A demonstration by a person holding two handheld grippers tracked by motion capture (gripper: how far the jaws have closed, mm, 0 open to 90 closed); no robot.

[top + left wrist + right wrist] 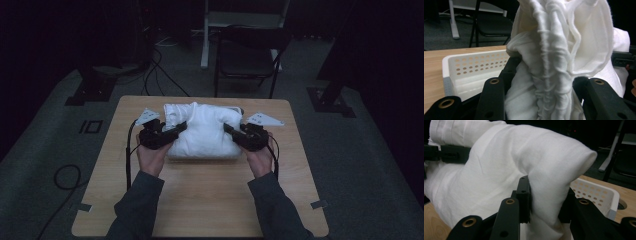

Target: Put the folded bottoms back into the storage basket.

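White cloth (202, 131) bunches between both tongs above a perforated white basket (471, 67) at the far middle of the wooden table (200, 200); the left gripper (172, 131) pinches a gathered fold, the right gripper (232, 131) clamps another. Beyond stands a dark chair (247, 55).

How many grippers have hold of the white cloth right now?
2. The left gripper pinches the white cloth's left side; the right gripper pinches its right side, above the white basket.

No readable text, labels, numbers anywhere.
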